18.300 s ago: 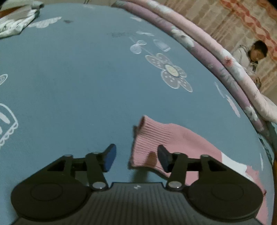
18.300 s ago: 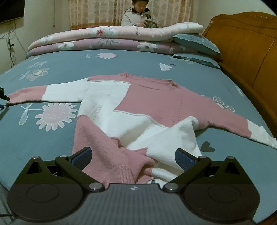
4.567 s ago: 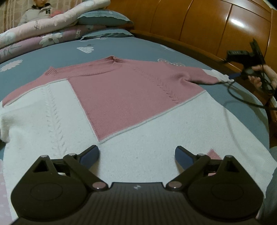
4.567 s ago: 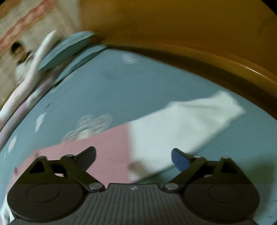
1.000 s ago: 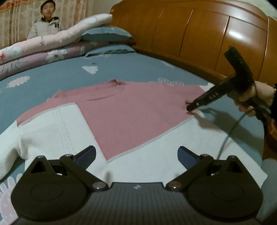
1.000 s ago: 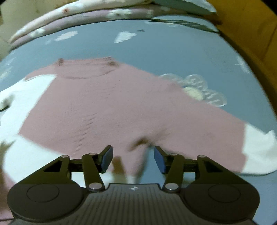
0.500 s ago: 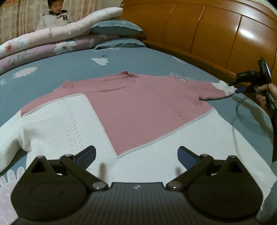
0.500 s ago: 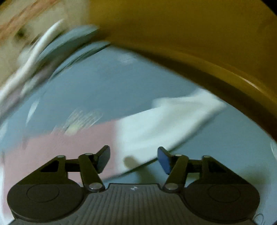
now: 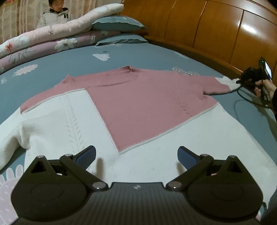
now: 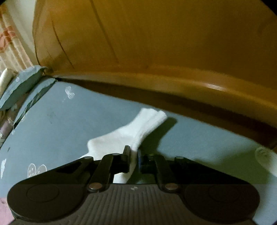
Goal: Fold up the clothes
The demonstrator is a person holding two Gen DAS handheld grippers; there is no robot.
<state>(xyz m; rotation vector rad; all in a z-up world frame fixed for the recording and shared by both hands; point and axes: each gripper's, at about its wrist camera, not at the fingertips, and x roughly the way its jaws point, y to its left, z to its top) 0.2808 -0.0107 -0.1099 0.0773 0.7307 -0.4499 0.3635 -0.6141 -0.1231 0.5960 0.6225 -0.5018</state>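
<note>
Pinching the white cuff (image 10: 138, 131) in my right claw (image 10: 133, 160); left claw (image 9: 136, 154) hangs agape over the sweater (image 9: 138, 103) hem, headboard (image 10: 155, 43) at 12 o'clock.

letter "N", white jacket (image 9: 57, 16)

left gripper (image 9: 136, 154) — fingers spread wide | right gripper (image 10: 133, 156) — fingers clamped

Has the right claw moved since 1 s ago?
Yes. The right claw went from over the sweater's pink chest toward the wooden headboard, now shut on the white cuff.
</note>
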